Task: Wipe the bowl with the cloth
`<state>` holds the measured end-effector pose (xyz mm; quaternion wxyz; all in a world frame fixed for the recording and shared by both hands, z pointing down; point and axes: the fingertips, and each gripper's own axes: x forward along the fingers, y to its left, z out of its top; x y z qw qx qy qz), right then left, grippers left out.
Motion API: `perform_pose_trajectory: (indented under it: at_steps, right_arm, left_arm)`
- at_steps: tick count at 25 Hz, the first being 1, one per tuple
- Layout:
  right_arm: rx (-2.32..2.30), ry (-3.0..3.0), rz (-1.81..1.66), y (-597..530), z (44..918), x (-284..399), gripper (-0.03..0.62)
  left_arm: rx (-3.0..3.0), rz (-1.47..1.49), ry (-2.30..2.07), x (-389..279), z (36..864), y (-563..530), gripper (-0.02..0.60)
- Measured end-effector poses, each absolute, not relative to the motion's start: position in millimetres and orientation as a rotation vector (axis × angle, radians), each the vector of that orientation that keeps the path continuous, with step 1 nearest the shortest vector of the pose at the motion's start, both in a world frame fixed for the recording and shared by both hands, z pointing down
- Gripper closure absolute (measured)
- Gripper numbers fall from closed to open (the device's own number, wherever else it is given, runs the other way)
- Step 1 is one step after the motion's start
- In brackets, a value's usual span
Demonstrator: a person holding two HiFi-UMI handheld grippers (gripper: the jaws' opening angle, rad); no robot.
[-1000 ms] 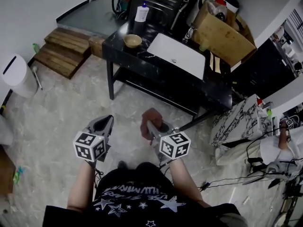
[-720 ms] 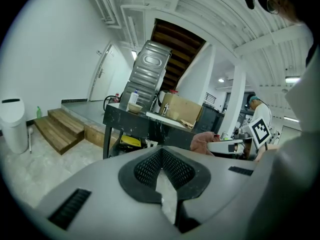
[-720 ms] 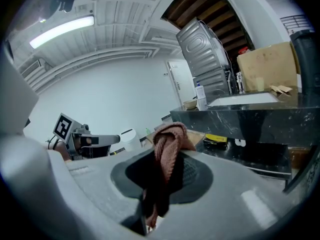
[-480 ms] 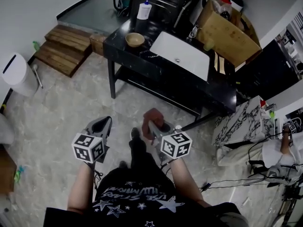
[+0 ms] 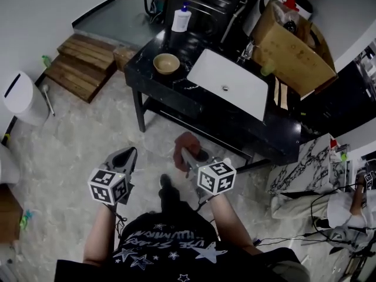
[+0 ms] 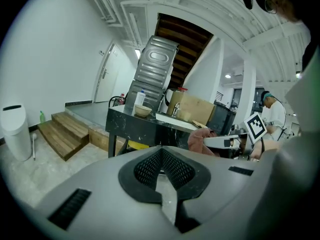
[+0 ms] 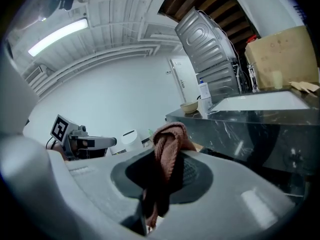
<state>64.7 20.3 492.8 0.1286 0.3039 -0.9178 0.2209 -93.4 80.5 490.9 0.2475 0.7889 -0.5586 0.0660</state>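
The person stands on the pale floor [image 5: 70, 140] facing a black counter [image 5: 154, 80] at 12 o'clock, both arms held low and well short of it. The right gripper [image 5: 187, 157] has its fingers [image 7: 235, 184] pinched on a reddish-brown cloth [image 5: 187, 144], which bunches up above the tips and hangs down dark between them. The left gripper [image 5: 130, 153], at 9 o'clock of the right one and apart from it, has its fingers brought together with nothing between them. The bowl [image 5: 166, 63], tan and upright, sits on the counter near its 9 o'clock end, well apart from both grippers. A white sink [image 5: 229, 84] lies just at 3 o'clock of the bowl, and a white bottle [image 5: 181, 19] with a blue cap stands at 12 o'clock beyond it. A cardboard box [image 5: 294, 54] rests at the counter's 2 o'clock corner. Wooden steps [image 5: 79, 63] lie at 10 o'clock on the floor, with a white bin [image 5: 23, 98] at 9 o'clock.
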Motion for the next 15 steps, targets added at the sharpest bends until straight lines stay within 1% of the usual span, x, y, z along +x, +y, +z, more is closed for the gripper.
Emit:
perform_pose_trajectory:
  at_steps: [6, 15]
  right_arm:
    - [0.864, -2.697, 0.616, -48.1, 477.1, 58.8, 0.525]
    - [0.827, -2.725, 0.625, -114.8, 470.7, 62.5, 0.525]
  left_arm:
    - [2.165, 0.197, -1.526, -88.7, 482.3, 20.9, 0.574]
    - [2.167, 0.214, -1.576, -89.1, 468.5, -53.6, 0.574]
